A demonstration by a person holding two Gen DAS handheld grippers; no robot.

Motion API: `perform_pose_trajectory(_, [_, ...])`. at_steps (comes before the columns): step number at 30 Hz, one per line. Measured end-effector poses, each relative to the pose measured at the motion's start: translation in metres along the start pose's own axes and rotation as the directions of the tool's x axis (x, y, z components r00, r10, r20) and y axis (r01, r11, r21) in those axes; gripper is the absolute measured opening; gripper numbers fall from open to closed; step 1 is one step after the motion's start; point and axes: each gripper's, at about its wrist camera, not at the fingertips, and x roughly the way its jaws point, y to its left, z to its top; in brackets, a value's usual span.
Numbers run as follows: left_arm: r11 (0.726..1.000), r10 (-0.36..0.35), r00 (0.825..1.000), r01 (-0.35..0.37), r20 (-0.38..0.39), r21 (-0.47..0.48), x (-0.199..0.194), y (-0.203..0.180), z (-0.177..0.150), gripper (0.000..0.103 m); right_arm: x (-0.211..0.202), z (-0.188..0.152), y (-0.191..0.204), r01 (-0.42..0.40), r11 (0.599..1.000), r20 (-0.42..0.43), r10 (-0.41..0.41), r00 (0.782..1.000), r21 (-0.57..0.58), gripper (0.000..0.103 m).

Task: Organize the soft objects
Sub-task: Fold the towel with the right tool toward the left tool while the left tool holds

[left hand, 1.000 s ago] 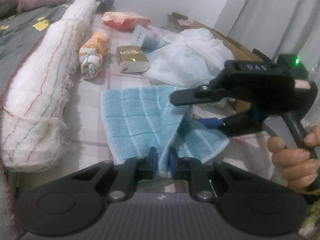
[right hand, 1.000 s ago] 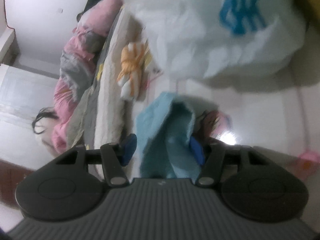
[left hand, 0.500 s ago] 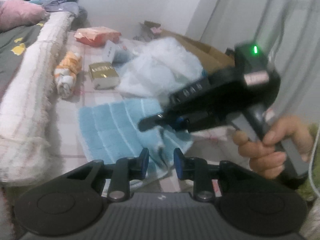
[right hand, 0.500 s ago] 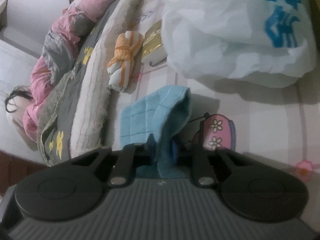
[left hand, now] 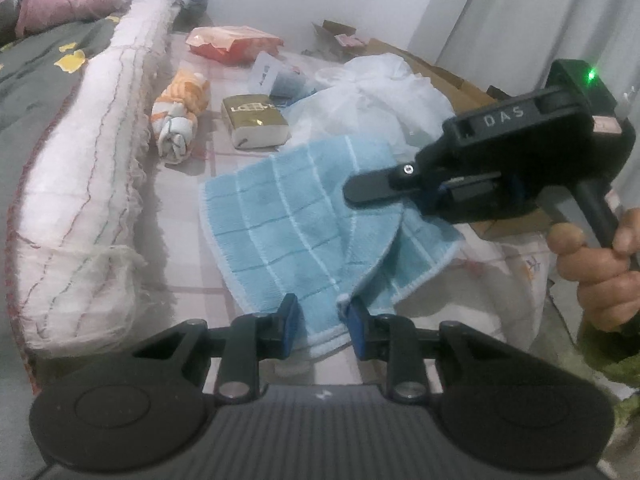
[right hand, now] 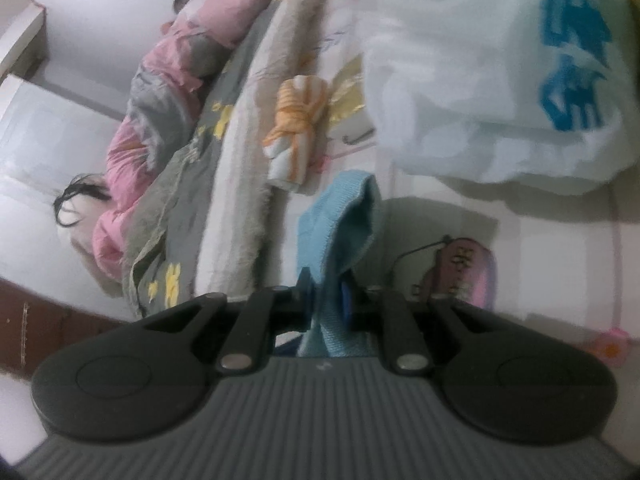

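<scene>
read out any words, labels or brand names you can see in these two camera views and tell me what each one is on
"DAS": raised letters on the black body of the right gripper, seen from the left wrist.
Gold box: dark lettering on its top, too blurred to read.
White plastic bag: large blue printed characters, too blurred to read.
White card behind the box: faint print, too small to read.

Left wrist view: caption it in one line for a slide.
Right gripper pinches and lifts one edge of the blue towel; left gripper straddles its near corner, unclamped.
</scene>
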Motion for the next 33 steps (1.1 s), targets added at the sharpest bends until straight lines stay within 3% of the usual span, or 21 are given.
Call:
perform_pose_trajectory(4, [0.997,-0.054,0.998,0.053,-0.018,-0.056,-0.001,0.01,0.0,0.03,0.002,0.004,0.012,-0.024,0.999,-0.028,0.023,0.999,-0.039,0.012])
perform_pose_trajectory(7, [0.994,-0.075,0.997,0.074,-0.018,-0.08,-0.004,0.014,0.005,0.03,0.007,0.008,0.02,0.015,0.996,-0.048,-0.02,0.999,-0.093,0.012])
perform_pose_trajectory(12, [0.99,-0.119,0.992,0.121,0.046,-0.065,-0.022,0.01,0.016,0.034,0.002,0.011,0.02,0.064,0.989,-0.063,-0.073,0.995,-0.131,0.012])
perform_pose_trajectory(19, [0.986,-0.098,0.993,0.105,0.062,-0.131,-0.015,0.021,0.029,0.033,-0.014,0.008,0.004,0.145,0.972,-0.089,-0.164,0.982,-0.187,0.012])
perform_pose_trajectory(21, [0.985,-0.069,0.996,0.077,0.061,-0.152,-0.012,0.026,0.03,0.025,-0.018,0.006,0.001,0.159,0.967,-0.088,-0.179,0.98,-0.2,0.012])
perform_pose_trajectory(24, [0.983,-0.052,0.995,0.066,0.088,-0.17,-0.016,0.031,0.034,0.024,-0.023,0.005,-0.002,0.173,0.961,-0.083,-0.194,0.977,-0.215,0.012])
perform_pose_trajectory(29, [0.997,-0.022,1.0,0.023,0.015,-0.079,-0.002,0.012,0.03,0.018,-0.027,0.008,-0.003,0.131,0.971,-0.084,-0.15,0.985,-0.201,0.012])
perform_pose_trajectory(33, [1.0,-0.008,0.998,0.008,-0.059,0.0,0.02,-0.009,0.017,0.014,-0.029,0.011,-0.002,0.03,0.99,-0.088,-0.042,0.995,-0.14,0.012])
